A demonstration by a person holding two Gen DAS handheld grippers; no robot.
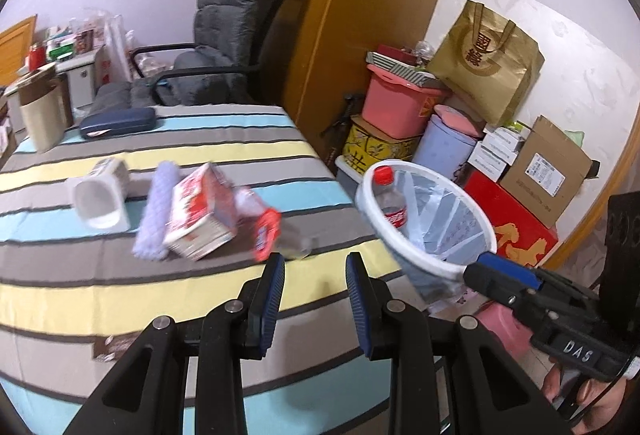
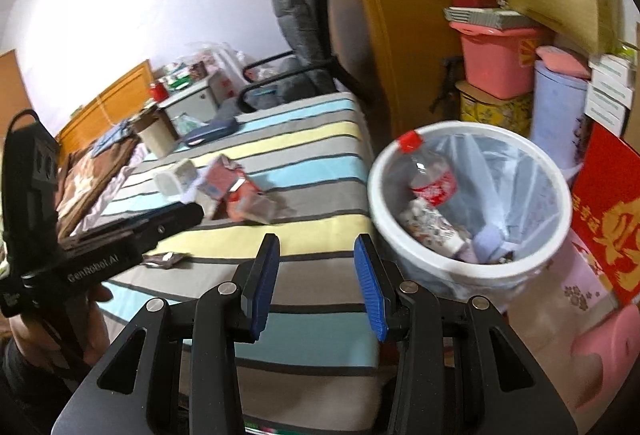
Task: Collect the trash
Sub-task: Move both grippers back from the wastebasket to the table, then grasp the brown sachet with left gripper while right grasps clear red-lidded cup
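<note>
Trash lies on the striped bed [image 1: 120,295]: a white tub [image 1: 102,201] on its side, a purple fuzzy roll [image 1: 154,211], a red-and-white carton [image 1: 200,215] and a crushed clear bottle with a red label [image 1: 268,231]. A brown wrapper [image 2: 166,259] lies nearer the bed's edge. My left gripper [image 1: 315,263] is open and empty, just short of the bottle. A white lined bin [image 2: 380,203] beside the bed holds a red-capped bottle [image 2: 434,179] and other scraps. My right gripper [image 2: 316,255] is open and empty, left of the bin's rim.
A dark blue case [image 1: 118,121] and a beige paper bag [image 1: 44,115] sit at the bed's far end. A grey chair [image 1: 224,47] stands behind it. Stacked boxes, a pink tub [image 1: 396,103], a gold bag [image 1: 486,59] and a red box [image 1: 512,219] crowd the wall behind the bin.
</note>
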